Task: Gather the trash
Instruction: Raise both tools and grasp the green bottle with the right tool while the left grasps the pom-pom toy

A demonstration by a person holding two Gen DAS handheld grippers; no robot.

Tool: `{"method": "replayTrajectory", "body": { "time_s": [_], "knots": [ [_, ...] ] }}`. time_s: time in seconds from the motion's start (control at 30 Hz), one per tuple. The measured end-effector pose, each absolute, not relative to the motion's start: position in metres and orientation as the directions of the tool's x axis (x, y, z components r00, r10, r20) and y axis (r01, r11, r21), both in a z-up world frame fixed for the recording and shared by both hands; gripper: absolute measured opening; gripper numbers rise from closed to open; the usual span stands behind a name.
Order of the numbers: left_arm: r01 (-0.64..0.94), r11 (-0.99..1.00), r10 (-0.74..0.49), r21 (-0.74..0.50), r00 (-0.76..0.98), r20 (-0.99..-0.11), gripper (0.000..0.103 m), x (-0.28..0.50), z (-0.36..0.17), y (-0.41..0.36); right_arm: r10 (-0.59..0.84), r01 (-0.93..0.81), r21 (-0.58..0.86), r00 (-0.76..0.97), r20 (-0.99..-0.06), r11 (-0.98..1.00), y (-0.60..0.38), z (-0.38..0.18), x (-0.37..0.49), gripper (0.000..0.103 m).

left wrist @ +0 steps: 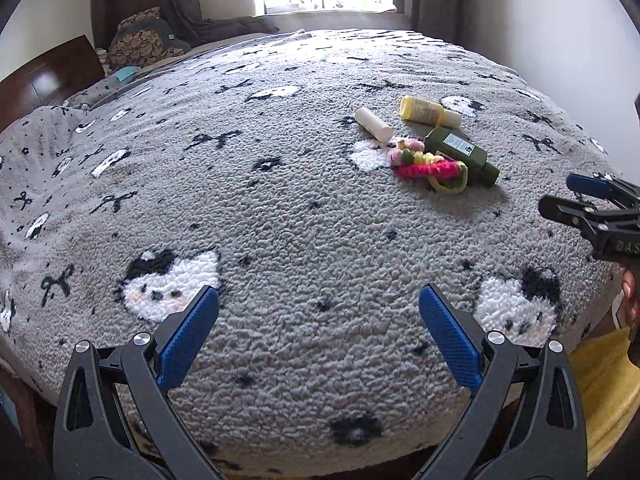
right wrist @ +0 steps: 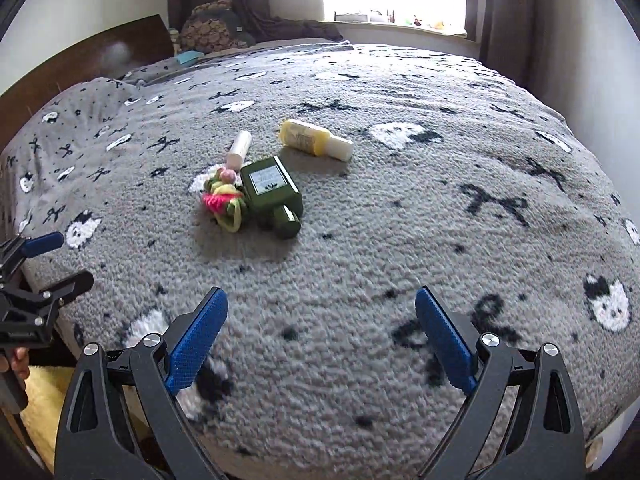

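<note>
Presently, the left gripper (left wrist: 319, 300) hangs over the grey fleece bed blanket (left wrist: 280, 208) with jaws spread apart and nothing between them. Grouped mid-bed lie a white plastic tube (right wrist: 239, 149), a pink-and-yellow crocheted bundle (right wrist: 222, 200), a dark green rectangular bottle (right wrist: 272, 196) and a yellow white-capped bottle (right wrist: 316, 140). Rightmost, the right gripper (right wrist: 321, 300) stands equally wide and empty.

Left tongs (left wrist: 319, 306) with matte black triangular-cutout arms, round silver pivot screws, textured blue pads (left wrist: 188, 336), right tongs (right wrist: 321, 308) of the same build, pale raised lettering on a black body, yellow garment (left wrist: 612, 384) at the frame edge
</note>
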State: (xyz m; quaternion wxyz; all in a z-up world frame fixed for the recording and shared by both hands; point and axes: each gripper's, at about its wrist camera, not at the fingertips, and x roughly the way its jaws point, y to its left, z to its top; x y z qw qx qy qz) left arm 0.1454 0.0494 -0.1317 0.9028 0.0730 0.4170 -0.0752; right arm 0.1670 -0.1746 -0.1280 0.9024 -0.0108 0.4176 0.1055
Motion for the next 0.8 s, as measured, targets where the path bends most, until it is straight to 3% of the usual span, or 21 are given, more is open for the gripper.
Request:
{"method": "replayTrajectory", "body": {
  "time_s": [0.13, 0.5, 0.6, 0.67, 0.8],
  "knots": [
    [0.234, 0.970, -0.095, 0.071, 0.629, -0.771, 0.095, 0.159, -0.137, 0.036, 0.189, -0.227, 0.058, 0.616, -0.764, 0.972, -0.157, -0.133, 0.201, 0.069],
    [0.276, 0.959, -0.125, 0.062, 0.612, -0.781, 0.095, 0.182, -0.145, 0.019, 0.177, -0.266, 0.025, 0.565, -0.806, 0.964, -0.129, -0.156, 0.254, 0.064],
    [0.279, 0.958, -0.127, 0.061, 0.608, -0.784, 0.095, 0.188, -0.147, 0.014, 0.204, -0.272, 0.058, 0.548, -0.811, 0.961, -0.129, -0.160, 0.267, 0.058],
    [0.283, 0.957, -0.128, 0.062, 0.605, -0.785, 0.095, 0.192, -0.147, 0.010, 0.215, -0.276, 0.068, 0.548, -0.808, 0.959, -0.131, -0.158, 0.268, 0.042],
    [0.300, 0.953, -0.154, 0.042, 0.600, -0.785, 0.095, 0.203, -0.146, -0.001, 0.239, -0.290, 0.085, 0.551, -0.800, 0.953, -0.143, -0.150, 0.260, 0.042]
  ]
}}
